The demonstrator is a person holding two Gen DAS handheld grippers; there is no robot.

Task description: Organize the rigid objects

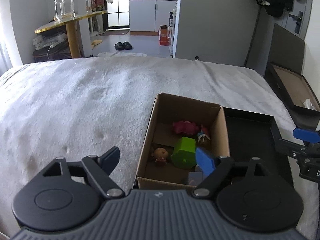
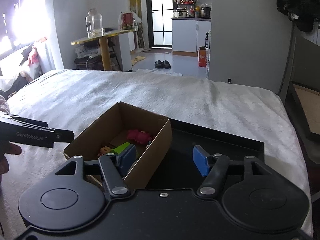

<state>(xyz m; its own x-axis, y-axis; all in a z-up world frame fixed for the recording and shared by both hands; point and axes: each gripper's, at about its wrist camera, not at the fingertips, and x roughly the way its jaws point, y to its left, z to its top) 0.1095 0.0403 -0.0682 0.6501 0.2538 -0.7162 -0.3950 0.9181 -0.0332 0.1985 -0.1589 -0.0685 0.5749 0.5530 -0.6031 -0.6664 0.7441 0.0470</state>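
Observation:
An open cardboard box [image 1: 152,124] sits on the white bed and also shows in the right wrist view [image 2: 160,140]. Inside lie a green block [image 1: 185,152], a pink toy [image 1: 185,127], a small doll figure [image 1: 160,153] and a brown figurine [image 1: 204,137]. A black tray [image 1: 248,132] lies against the box's right side and shows in the right wrist view [image 2: 216,140]. My left gripper [image 1: 158,160] is open and empty, above the box's near left wall. My right gripper [image 2: 164,160] is open and empty, straddling the box's right wall and the tray.
The white bedspread [image 1: 80,104] stretches left and beyond the box. A dark open box [image 1: 294,88] stands off the bed's right side. A gold-edged side table [image 1: 68,23] with a glass jar stands beyond the bed. Black slippers [image 1: 123,45] lie on the floor.

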